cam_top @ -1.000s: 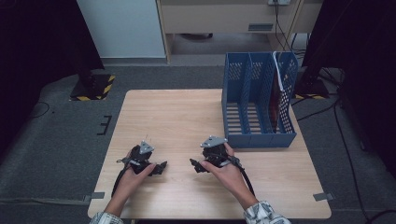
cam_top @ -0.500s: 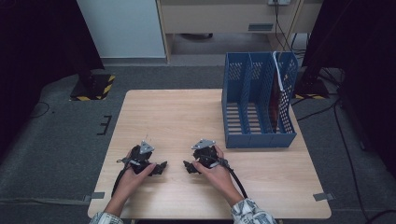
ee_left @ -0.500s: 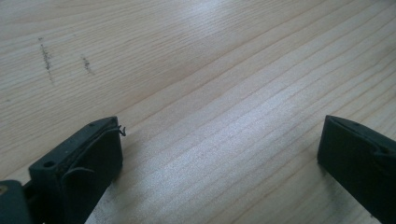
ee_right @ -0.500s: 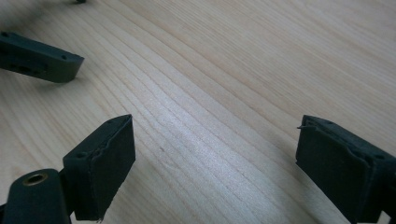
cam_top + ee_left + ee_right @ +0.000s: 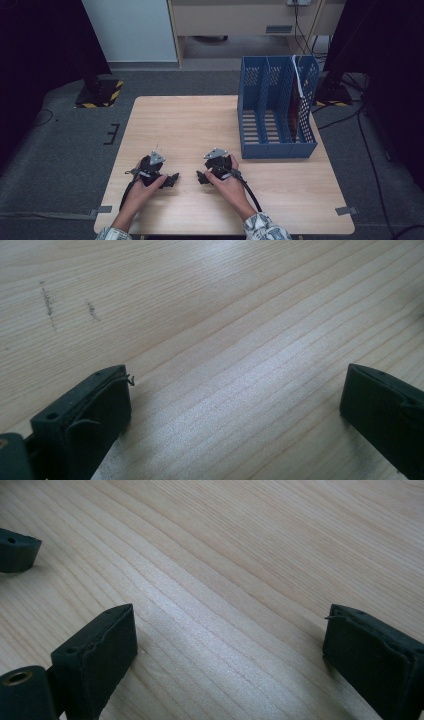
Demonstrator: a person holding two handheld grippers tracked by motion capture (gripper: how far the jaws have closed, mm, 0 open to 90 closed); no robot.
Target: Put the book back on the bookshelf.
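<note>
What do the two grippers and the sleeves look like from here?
Both grippers, left and right, are black, each topped by a grey three-cornered plate. Their jaws are blocky black pads with small screw holes. A black cable trails from the right gripper along the forearm. The sleeves are a light checked fabric.

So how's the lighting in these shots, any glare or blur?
High view: table evenly lit, surroundings dark. Left gripper view: soft sheen on the wood, near jaws slightly blurred. Right gripper view: pale glare band between the open jaws.
</note>
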